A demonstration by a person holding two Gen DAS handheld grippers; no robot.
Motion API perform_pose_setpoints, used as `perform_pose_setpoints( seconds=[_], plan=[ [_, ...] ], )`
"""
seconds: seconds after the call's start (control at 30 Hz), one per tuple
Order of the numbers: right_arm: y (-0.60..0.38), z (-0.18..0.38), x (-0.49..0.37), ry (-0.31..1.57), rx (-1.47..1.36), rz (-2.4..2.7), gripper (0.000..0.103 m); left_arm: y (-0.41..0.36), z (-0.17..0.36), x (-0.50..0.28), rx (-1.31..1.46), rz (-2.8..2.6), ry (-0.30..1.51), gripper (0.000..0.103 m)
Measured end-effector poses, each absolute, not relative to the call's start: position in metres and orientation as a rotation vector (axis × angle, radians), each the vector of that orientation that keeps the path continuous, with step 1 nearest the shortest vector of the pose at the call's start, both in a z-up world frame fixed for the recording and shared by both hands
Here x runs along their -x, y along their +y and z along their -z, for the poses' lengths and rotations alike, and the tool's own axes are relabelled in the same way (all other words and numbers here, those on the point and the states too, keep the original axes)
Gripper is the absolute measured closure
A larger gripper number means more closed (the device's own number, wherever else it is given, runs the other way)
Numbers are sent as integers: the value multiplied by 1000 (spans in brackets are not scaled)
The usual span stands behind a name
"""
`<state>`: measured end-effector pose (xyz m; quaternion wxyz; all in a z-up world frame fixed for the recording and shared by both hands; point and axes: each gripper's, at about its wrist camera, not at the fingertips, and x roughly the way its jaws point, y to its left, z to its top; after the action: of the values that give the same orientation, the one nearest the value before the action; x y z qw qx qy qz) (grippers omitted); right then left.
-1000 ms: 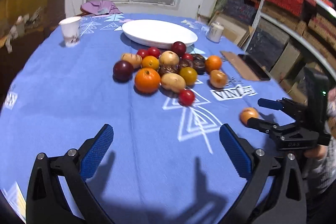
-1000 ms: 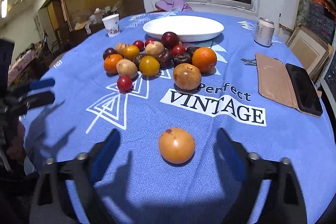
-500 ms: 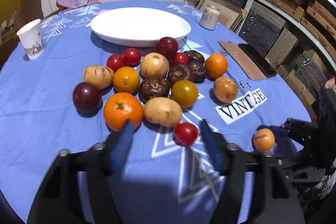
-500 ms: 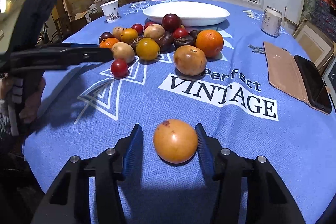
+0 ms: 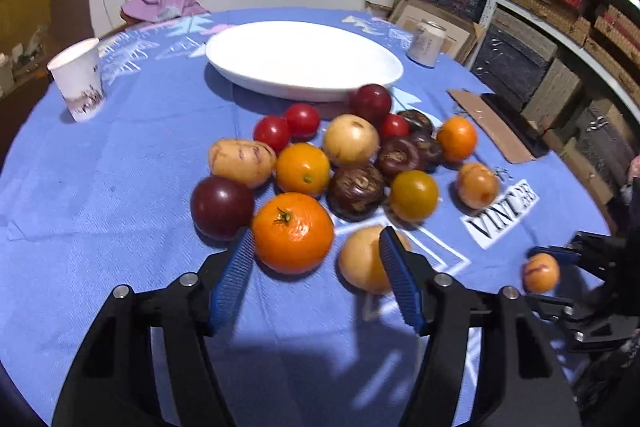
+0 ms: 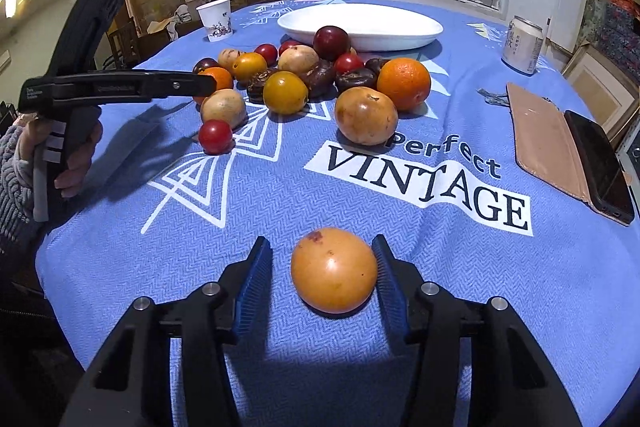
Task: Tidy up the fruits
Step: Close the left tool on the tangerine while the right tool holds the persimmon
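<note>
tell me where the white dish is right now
The white dish sits at the table's far side under the window in both views, just behind the fruit pile, between the paper cup and the can.

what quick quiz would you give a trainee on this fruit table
1. True or false: the white dish already holds fruit.
2. Which lies between the fingers of the right hand-held gripper? A) a banana B) a lone orange-brown fruit C) a spoon
3. Short answer: which word is printed largest on the blue tablecloth?

Key
1. False: the dish is empty and all the fruit lies on the cloth.
2. B
3. VINTAGE
</note>
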<state>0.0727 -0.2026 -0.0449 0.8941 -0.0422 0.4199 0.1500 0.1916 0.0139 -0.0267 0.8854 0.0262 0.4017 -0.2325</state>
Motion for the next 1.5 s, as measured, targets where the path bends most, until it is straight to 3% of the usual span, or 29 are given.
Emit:
perform_pose_setpoints(
  seconds=[0.17,0.27,0.37,0.4,0.8,0.9,0.93,1.0,1.07,1.13,1.17,1.27,1.37,1.4,1.5],
  plan=[
    [-201,45,-73,870,98,-304,50,15,29,-198,-40,500,830,36],
    [-204,45,-72,865,90,-289,58,25,32,-197,2,523,861,39],
    [-208,45,-73,862,76,-284,63,38,34,-196,52,541,871,53],
    [-208,45,-73,862,76,-283,63,39,35,-200,55,525,878,62],
    [-221,40,-73,856,-28,-292,64,32,26,-186,5,516,791,66],
    [-227,32,-77,842,-38,-284,64,35,10,-179,10,521,734,88],
    [-227,30,-79,844,-33,-282,64,34,9,-181,-1,523,752,88],
    [-227,30,-82,845,-33,-283,64,33,11,-181,-25,517,777,86],
    [-226,31,-83,853,-34,-295,64,35,12,-176,-45,509,776,72],
    [-225,33,-83,860,-38,-303,64,38,18,-174,-37,506,808,22],
    [-224,33,-82,861,-40,-305,64,38,21,-172,-33,493,810,18],
    [-223,37,-82,868,-48,-311,64,33,30,-173,-60,486,819,18],
    [-222,40,-82,876,-48,-313,64,39,29,-185,-29,455,810,41],
    [-222,40,-81,877,-50,-312,64,42,30,-189,-29,440,816,60],
    [-226,38,-80,873,-69,-310,64,53,33,-191,19,454,841,63]
  ],
)
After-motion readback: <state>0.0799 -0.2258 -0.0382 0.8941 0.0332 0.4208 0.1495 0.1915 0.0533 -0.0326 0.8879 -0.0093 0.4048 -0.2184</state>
